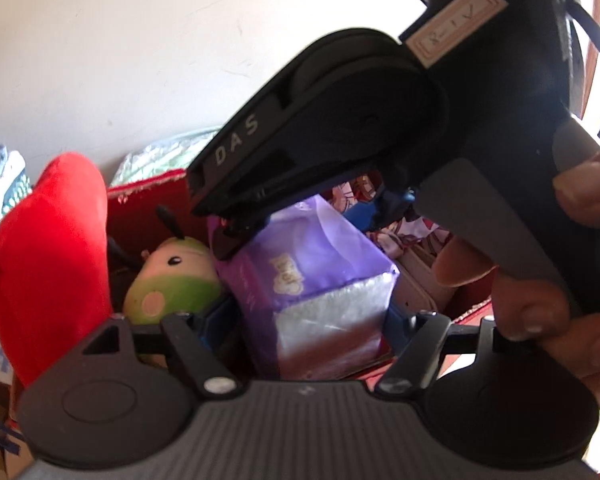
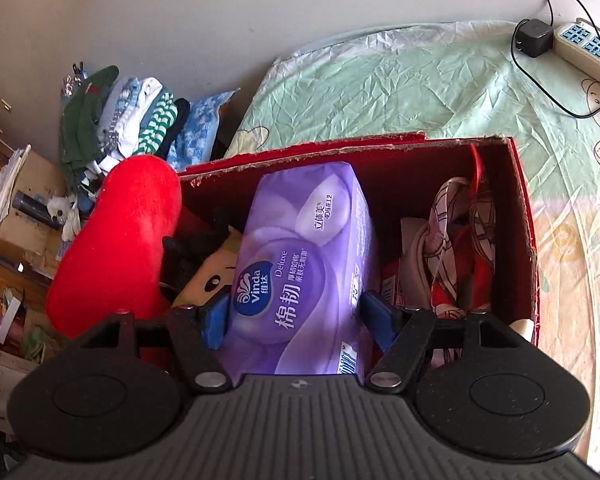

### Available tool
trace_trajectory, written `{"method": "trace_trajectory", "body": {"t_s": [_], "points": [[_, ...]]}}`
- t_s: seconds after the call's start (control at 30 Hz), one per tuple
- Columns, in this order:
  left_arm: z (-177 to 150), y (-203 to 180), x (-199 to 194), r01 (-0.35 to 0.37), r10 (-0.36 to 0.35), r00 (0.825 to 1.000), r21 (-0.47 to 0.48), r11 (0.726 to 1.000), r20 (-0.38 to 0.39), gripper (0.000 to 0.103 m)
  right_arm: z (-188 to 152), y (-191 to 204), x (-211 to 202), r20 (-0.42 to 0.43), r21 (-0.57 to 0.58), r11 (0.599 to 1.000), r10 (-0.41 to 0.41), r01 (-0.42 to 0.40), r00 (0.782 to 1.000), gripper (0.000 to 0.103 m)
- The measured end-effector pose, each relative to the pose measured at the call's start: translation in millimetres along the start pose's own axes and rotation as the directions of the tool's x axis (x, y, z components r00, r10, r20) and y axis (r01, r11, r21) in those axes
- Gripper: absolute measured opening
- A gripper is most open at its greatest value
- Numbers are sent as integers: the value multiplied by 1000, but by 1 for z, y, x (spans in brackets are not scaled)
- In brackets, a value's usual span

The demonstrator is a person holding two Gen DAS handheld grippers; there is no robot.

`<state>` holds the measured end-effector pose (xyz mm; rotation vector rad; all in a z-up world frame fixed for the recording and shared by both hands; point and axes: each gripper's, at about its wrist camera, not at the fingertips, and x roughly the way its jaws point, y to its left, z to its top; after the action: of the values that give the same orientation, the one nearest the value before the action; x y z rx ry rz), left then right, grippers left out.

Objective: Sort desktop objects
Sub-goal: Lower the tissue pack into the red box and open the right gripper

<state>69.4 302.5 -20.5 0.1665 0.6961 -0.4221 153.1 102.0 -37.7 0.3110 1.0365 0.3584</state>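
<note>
Both grippers reach down over an open red box (image 2: 520, 216) that sits on a bed with a pale green sheet (image 2: 400, 88). A purple tissue pack (image 2: 300, 264) lies between the blue pads of the right gripper (image 2: 296, 320), one pad at each long side of the pack. The left pad sits against the wrapper and the right pad is just beside it; whether they press on it cannot be told. From the left wrist view, the silvery end of the same tissue pack (image 1: 328, 312) lies between the fingers of the left gripper (image 1: 300, 320), whose blue pads stand on either side of it; here too a firm grip cannot be told. In that view the right gripper's black body fills the upper right, with a person's hand (image 1: 540, 280) wrapped around its handle.

The pack lies lengthwise inside the box, near the middle. To its left sit a green and cream plush toy (image 1: 168, 280) and a big red plush (image 2: 116, 248) leaning over the box's left wall. To its right is a bundle of red and white patterned cloth (image 2: 456, 248). Beyond the box, folded clothes (image 2: 132, 120) are stacked by the wall, and a power strip (image 2: 588, 52) with a black charger (image 2: 534, 38) lies on the bed at the far right.
</note>
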Motion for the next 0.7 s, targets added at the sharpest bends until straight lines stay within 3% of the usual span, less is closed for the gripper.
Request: {"method": "trace_trajectory", "body": {"t_s": [0.13, 0.23, 0.3, 0.4, 0.43, 0.53, 0.6, 0.7], "points": [[-4, 3, -4, 10, -10, 1000, -2, 1000, 8, 77, -2, 1, -6, 17, 7, 1000, 8, -8, 1000, 76], [-7, 5, -21, 2, -3, 999, 4, 1000, 50, 88, -6, 5, -27, 101, -5, 1000, 21, -20, 995, 77], [-11, 5, -34, -12, 10, 996, 13, 1000, 88, 97, -10, 7, -48, 179, -9, 1000, 20, -19, 984, 83], [-15, 3, -56, -37, 33, 988, 23, 999, 148, 98, -17, 5, -78, 253, 4, 1000, -12, 11, 967, 84], [-16, 3, -63, -50, 45, 985, 22, 999, 168, 99, -21, 5, -86, 264, 8, 999, -40, 40, 964, 84], [4, -64, -76, -85, 82, 977, 6, 996, 198, 100, -32, 5, -106, 290, 21, 989, -147, 147, 946, 85], [5, -76, -99, -105, 108, 974, -21, 994, 197, 101, -39, 7, -114, 301, 10, 973, -224, 232, 927, 91], [12, -89, -86, -160, 172, 971, -86, 983, 166, 101, -49, 11, -122, 301, -26, 944, -307, 329, 903, 92]]}}
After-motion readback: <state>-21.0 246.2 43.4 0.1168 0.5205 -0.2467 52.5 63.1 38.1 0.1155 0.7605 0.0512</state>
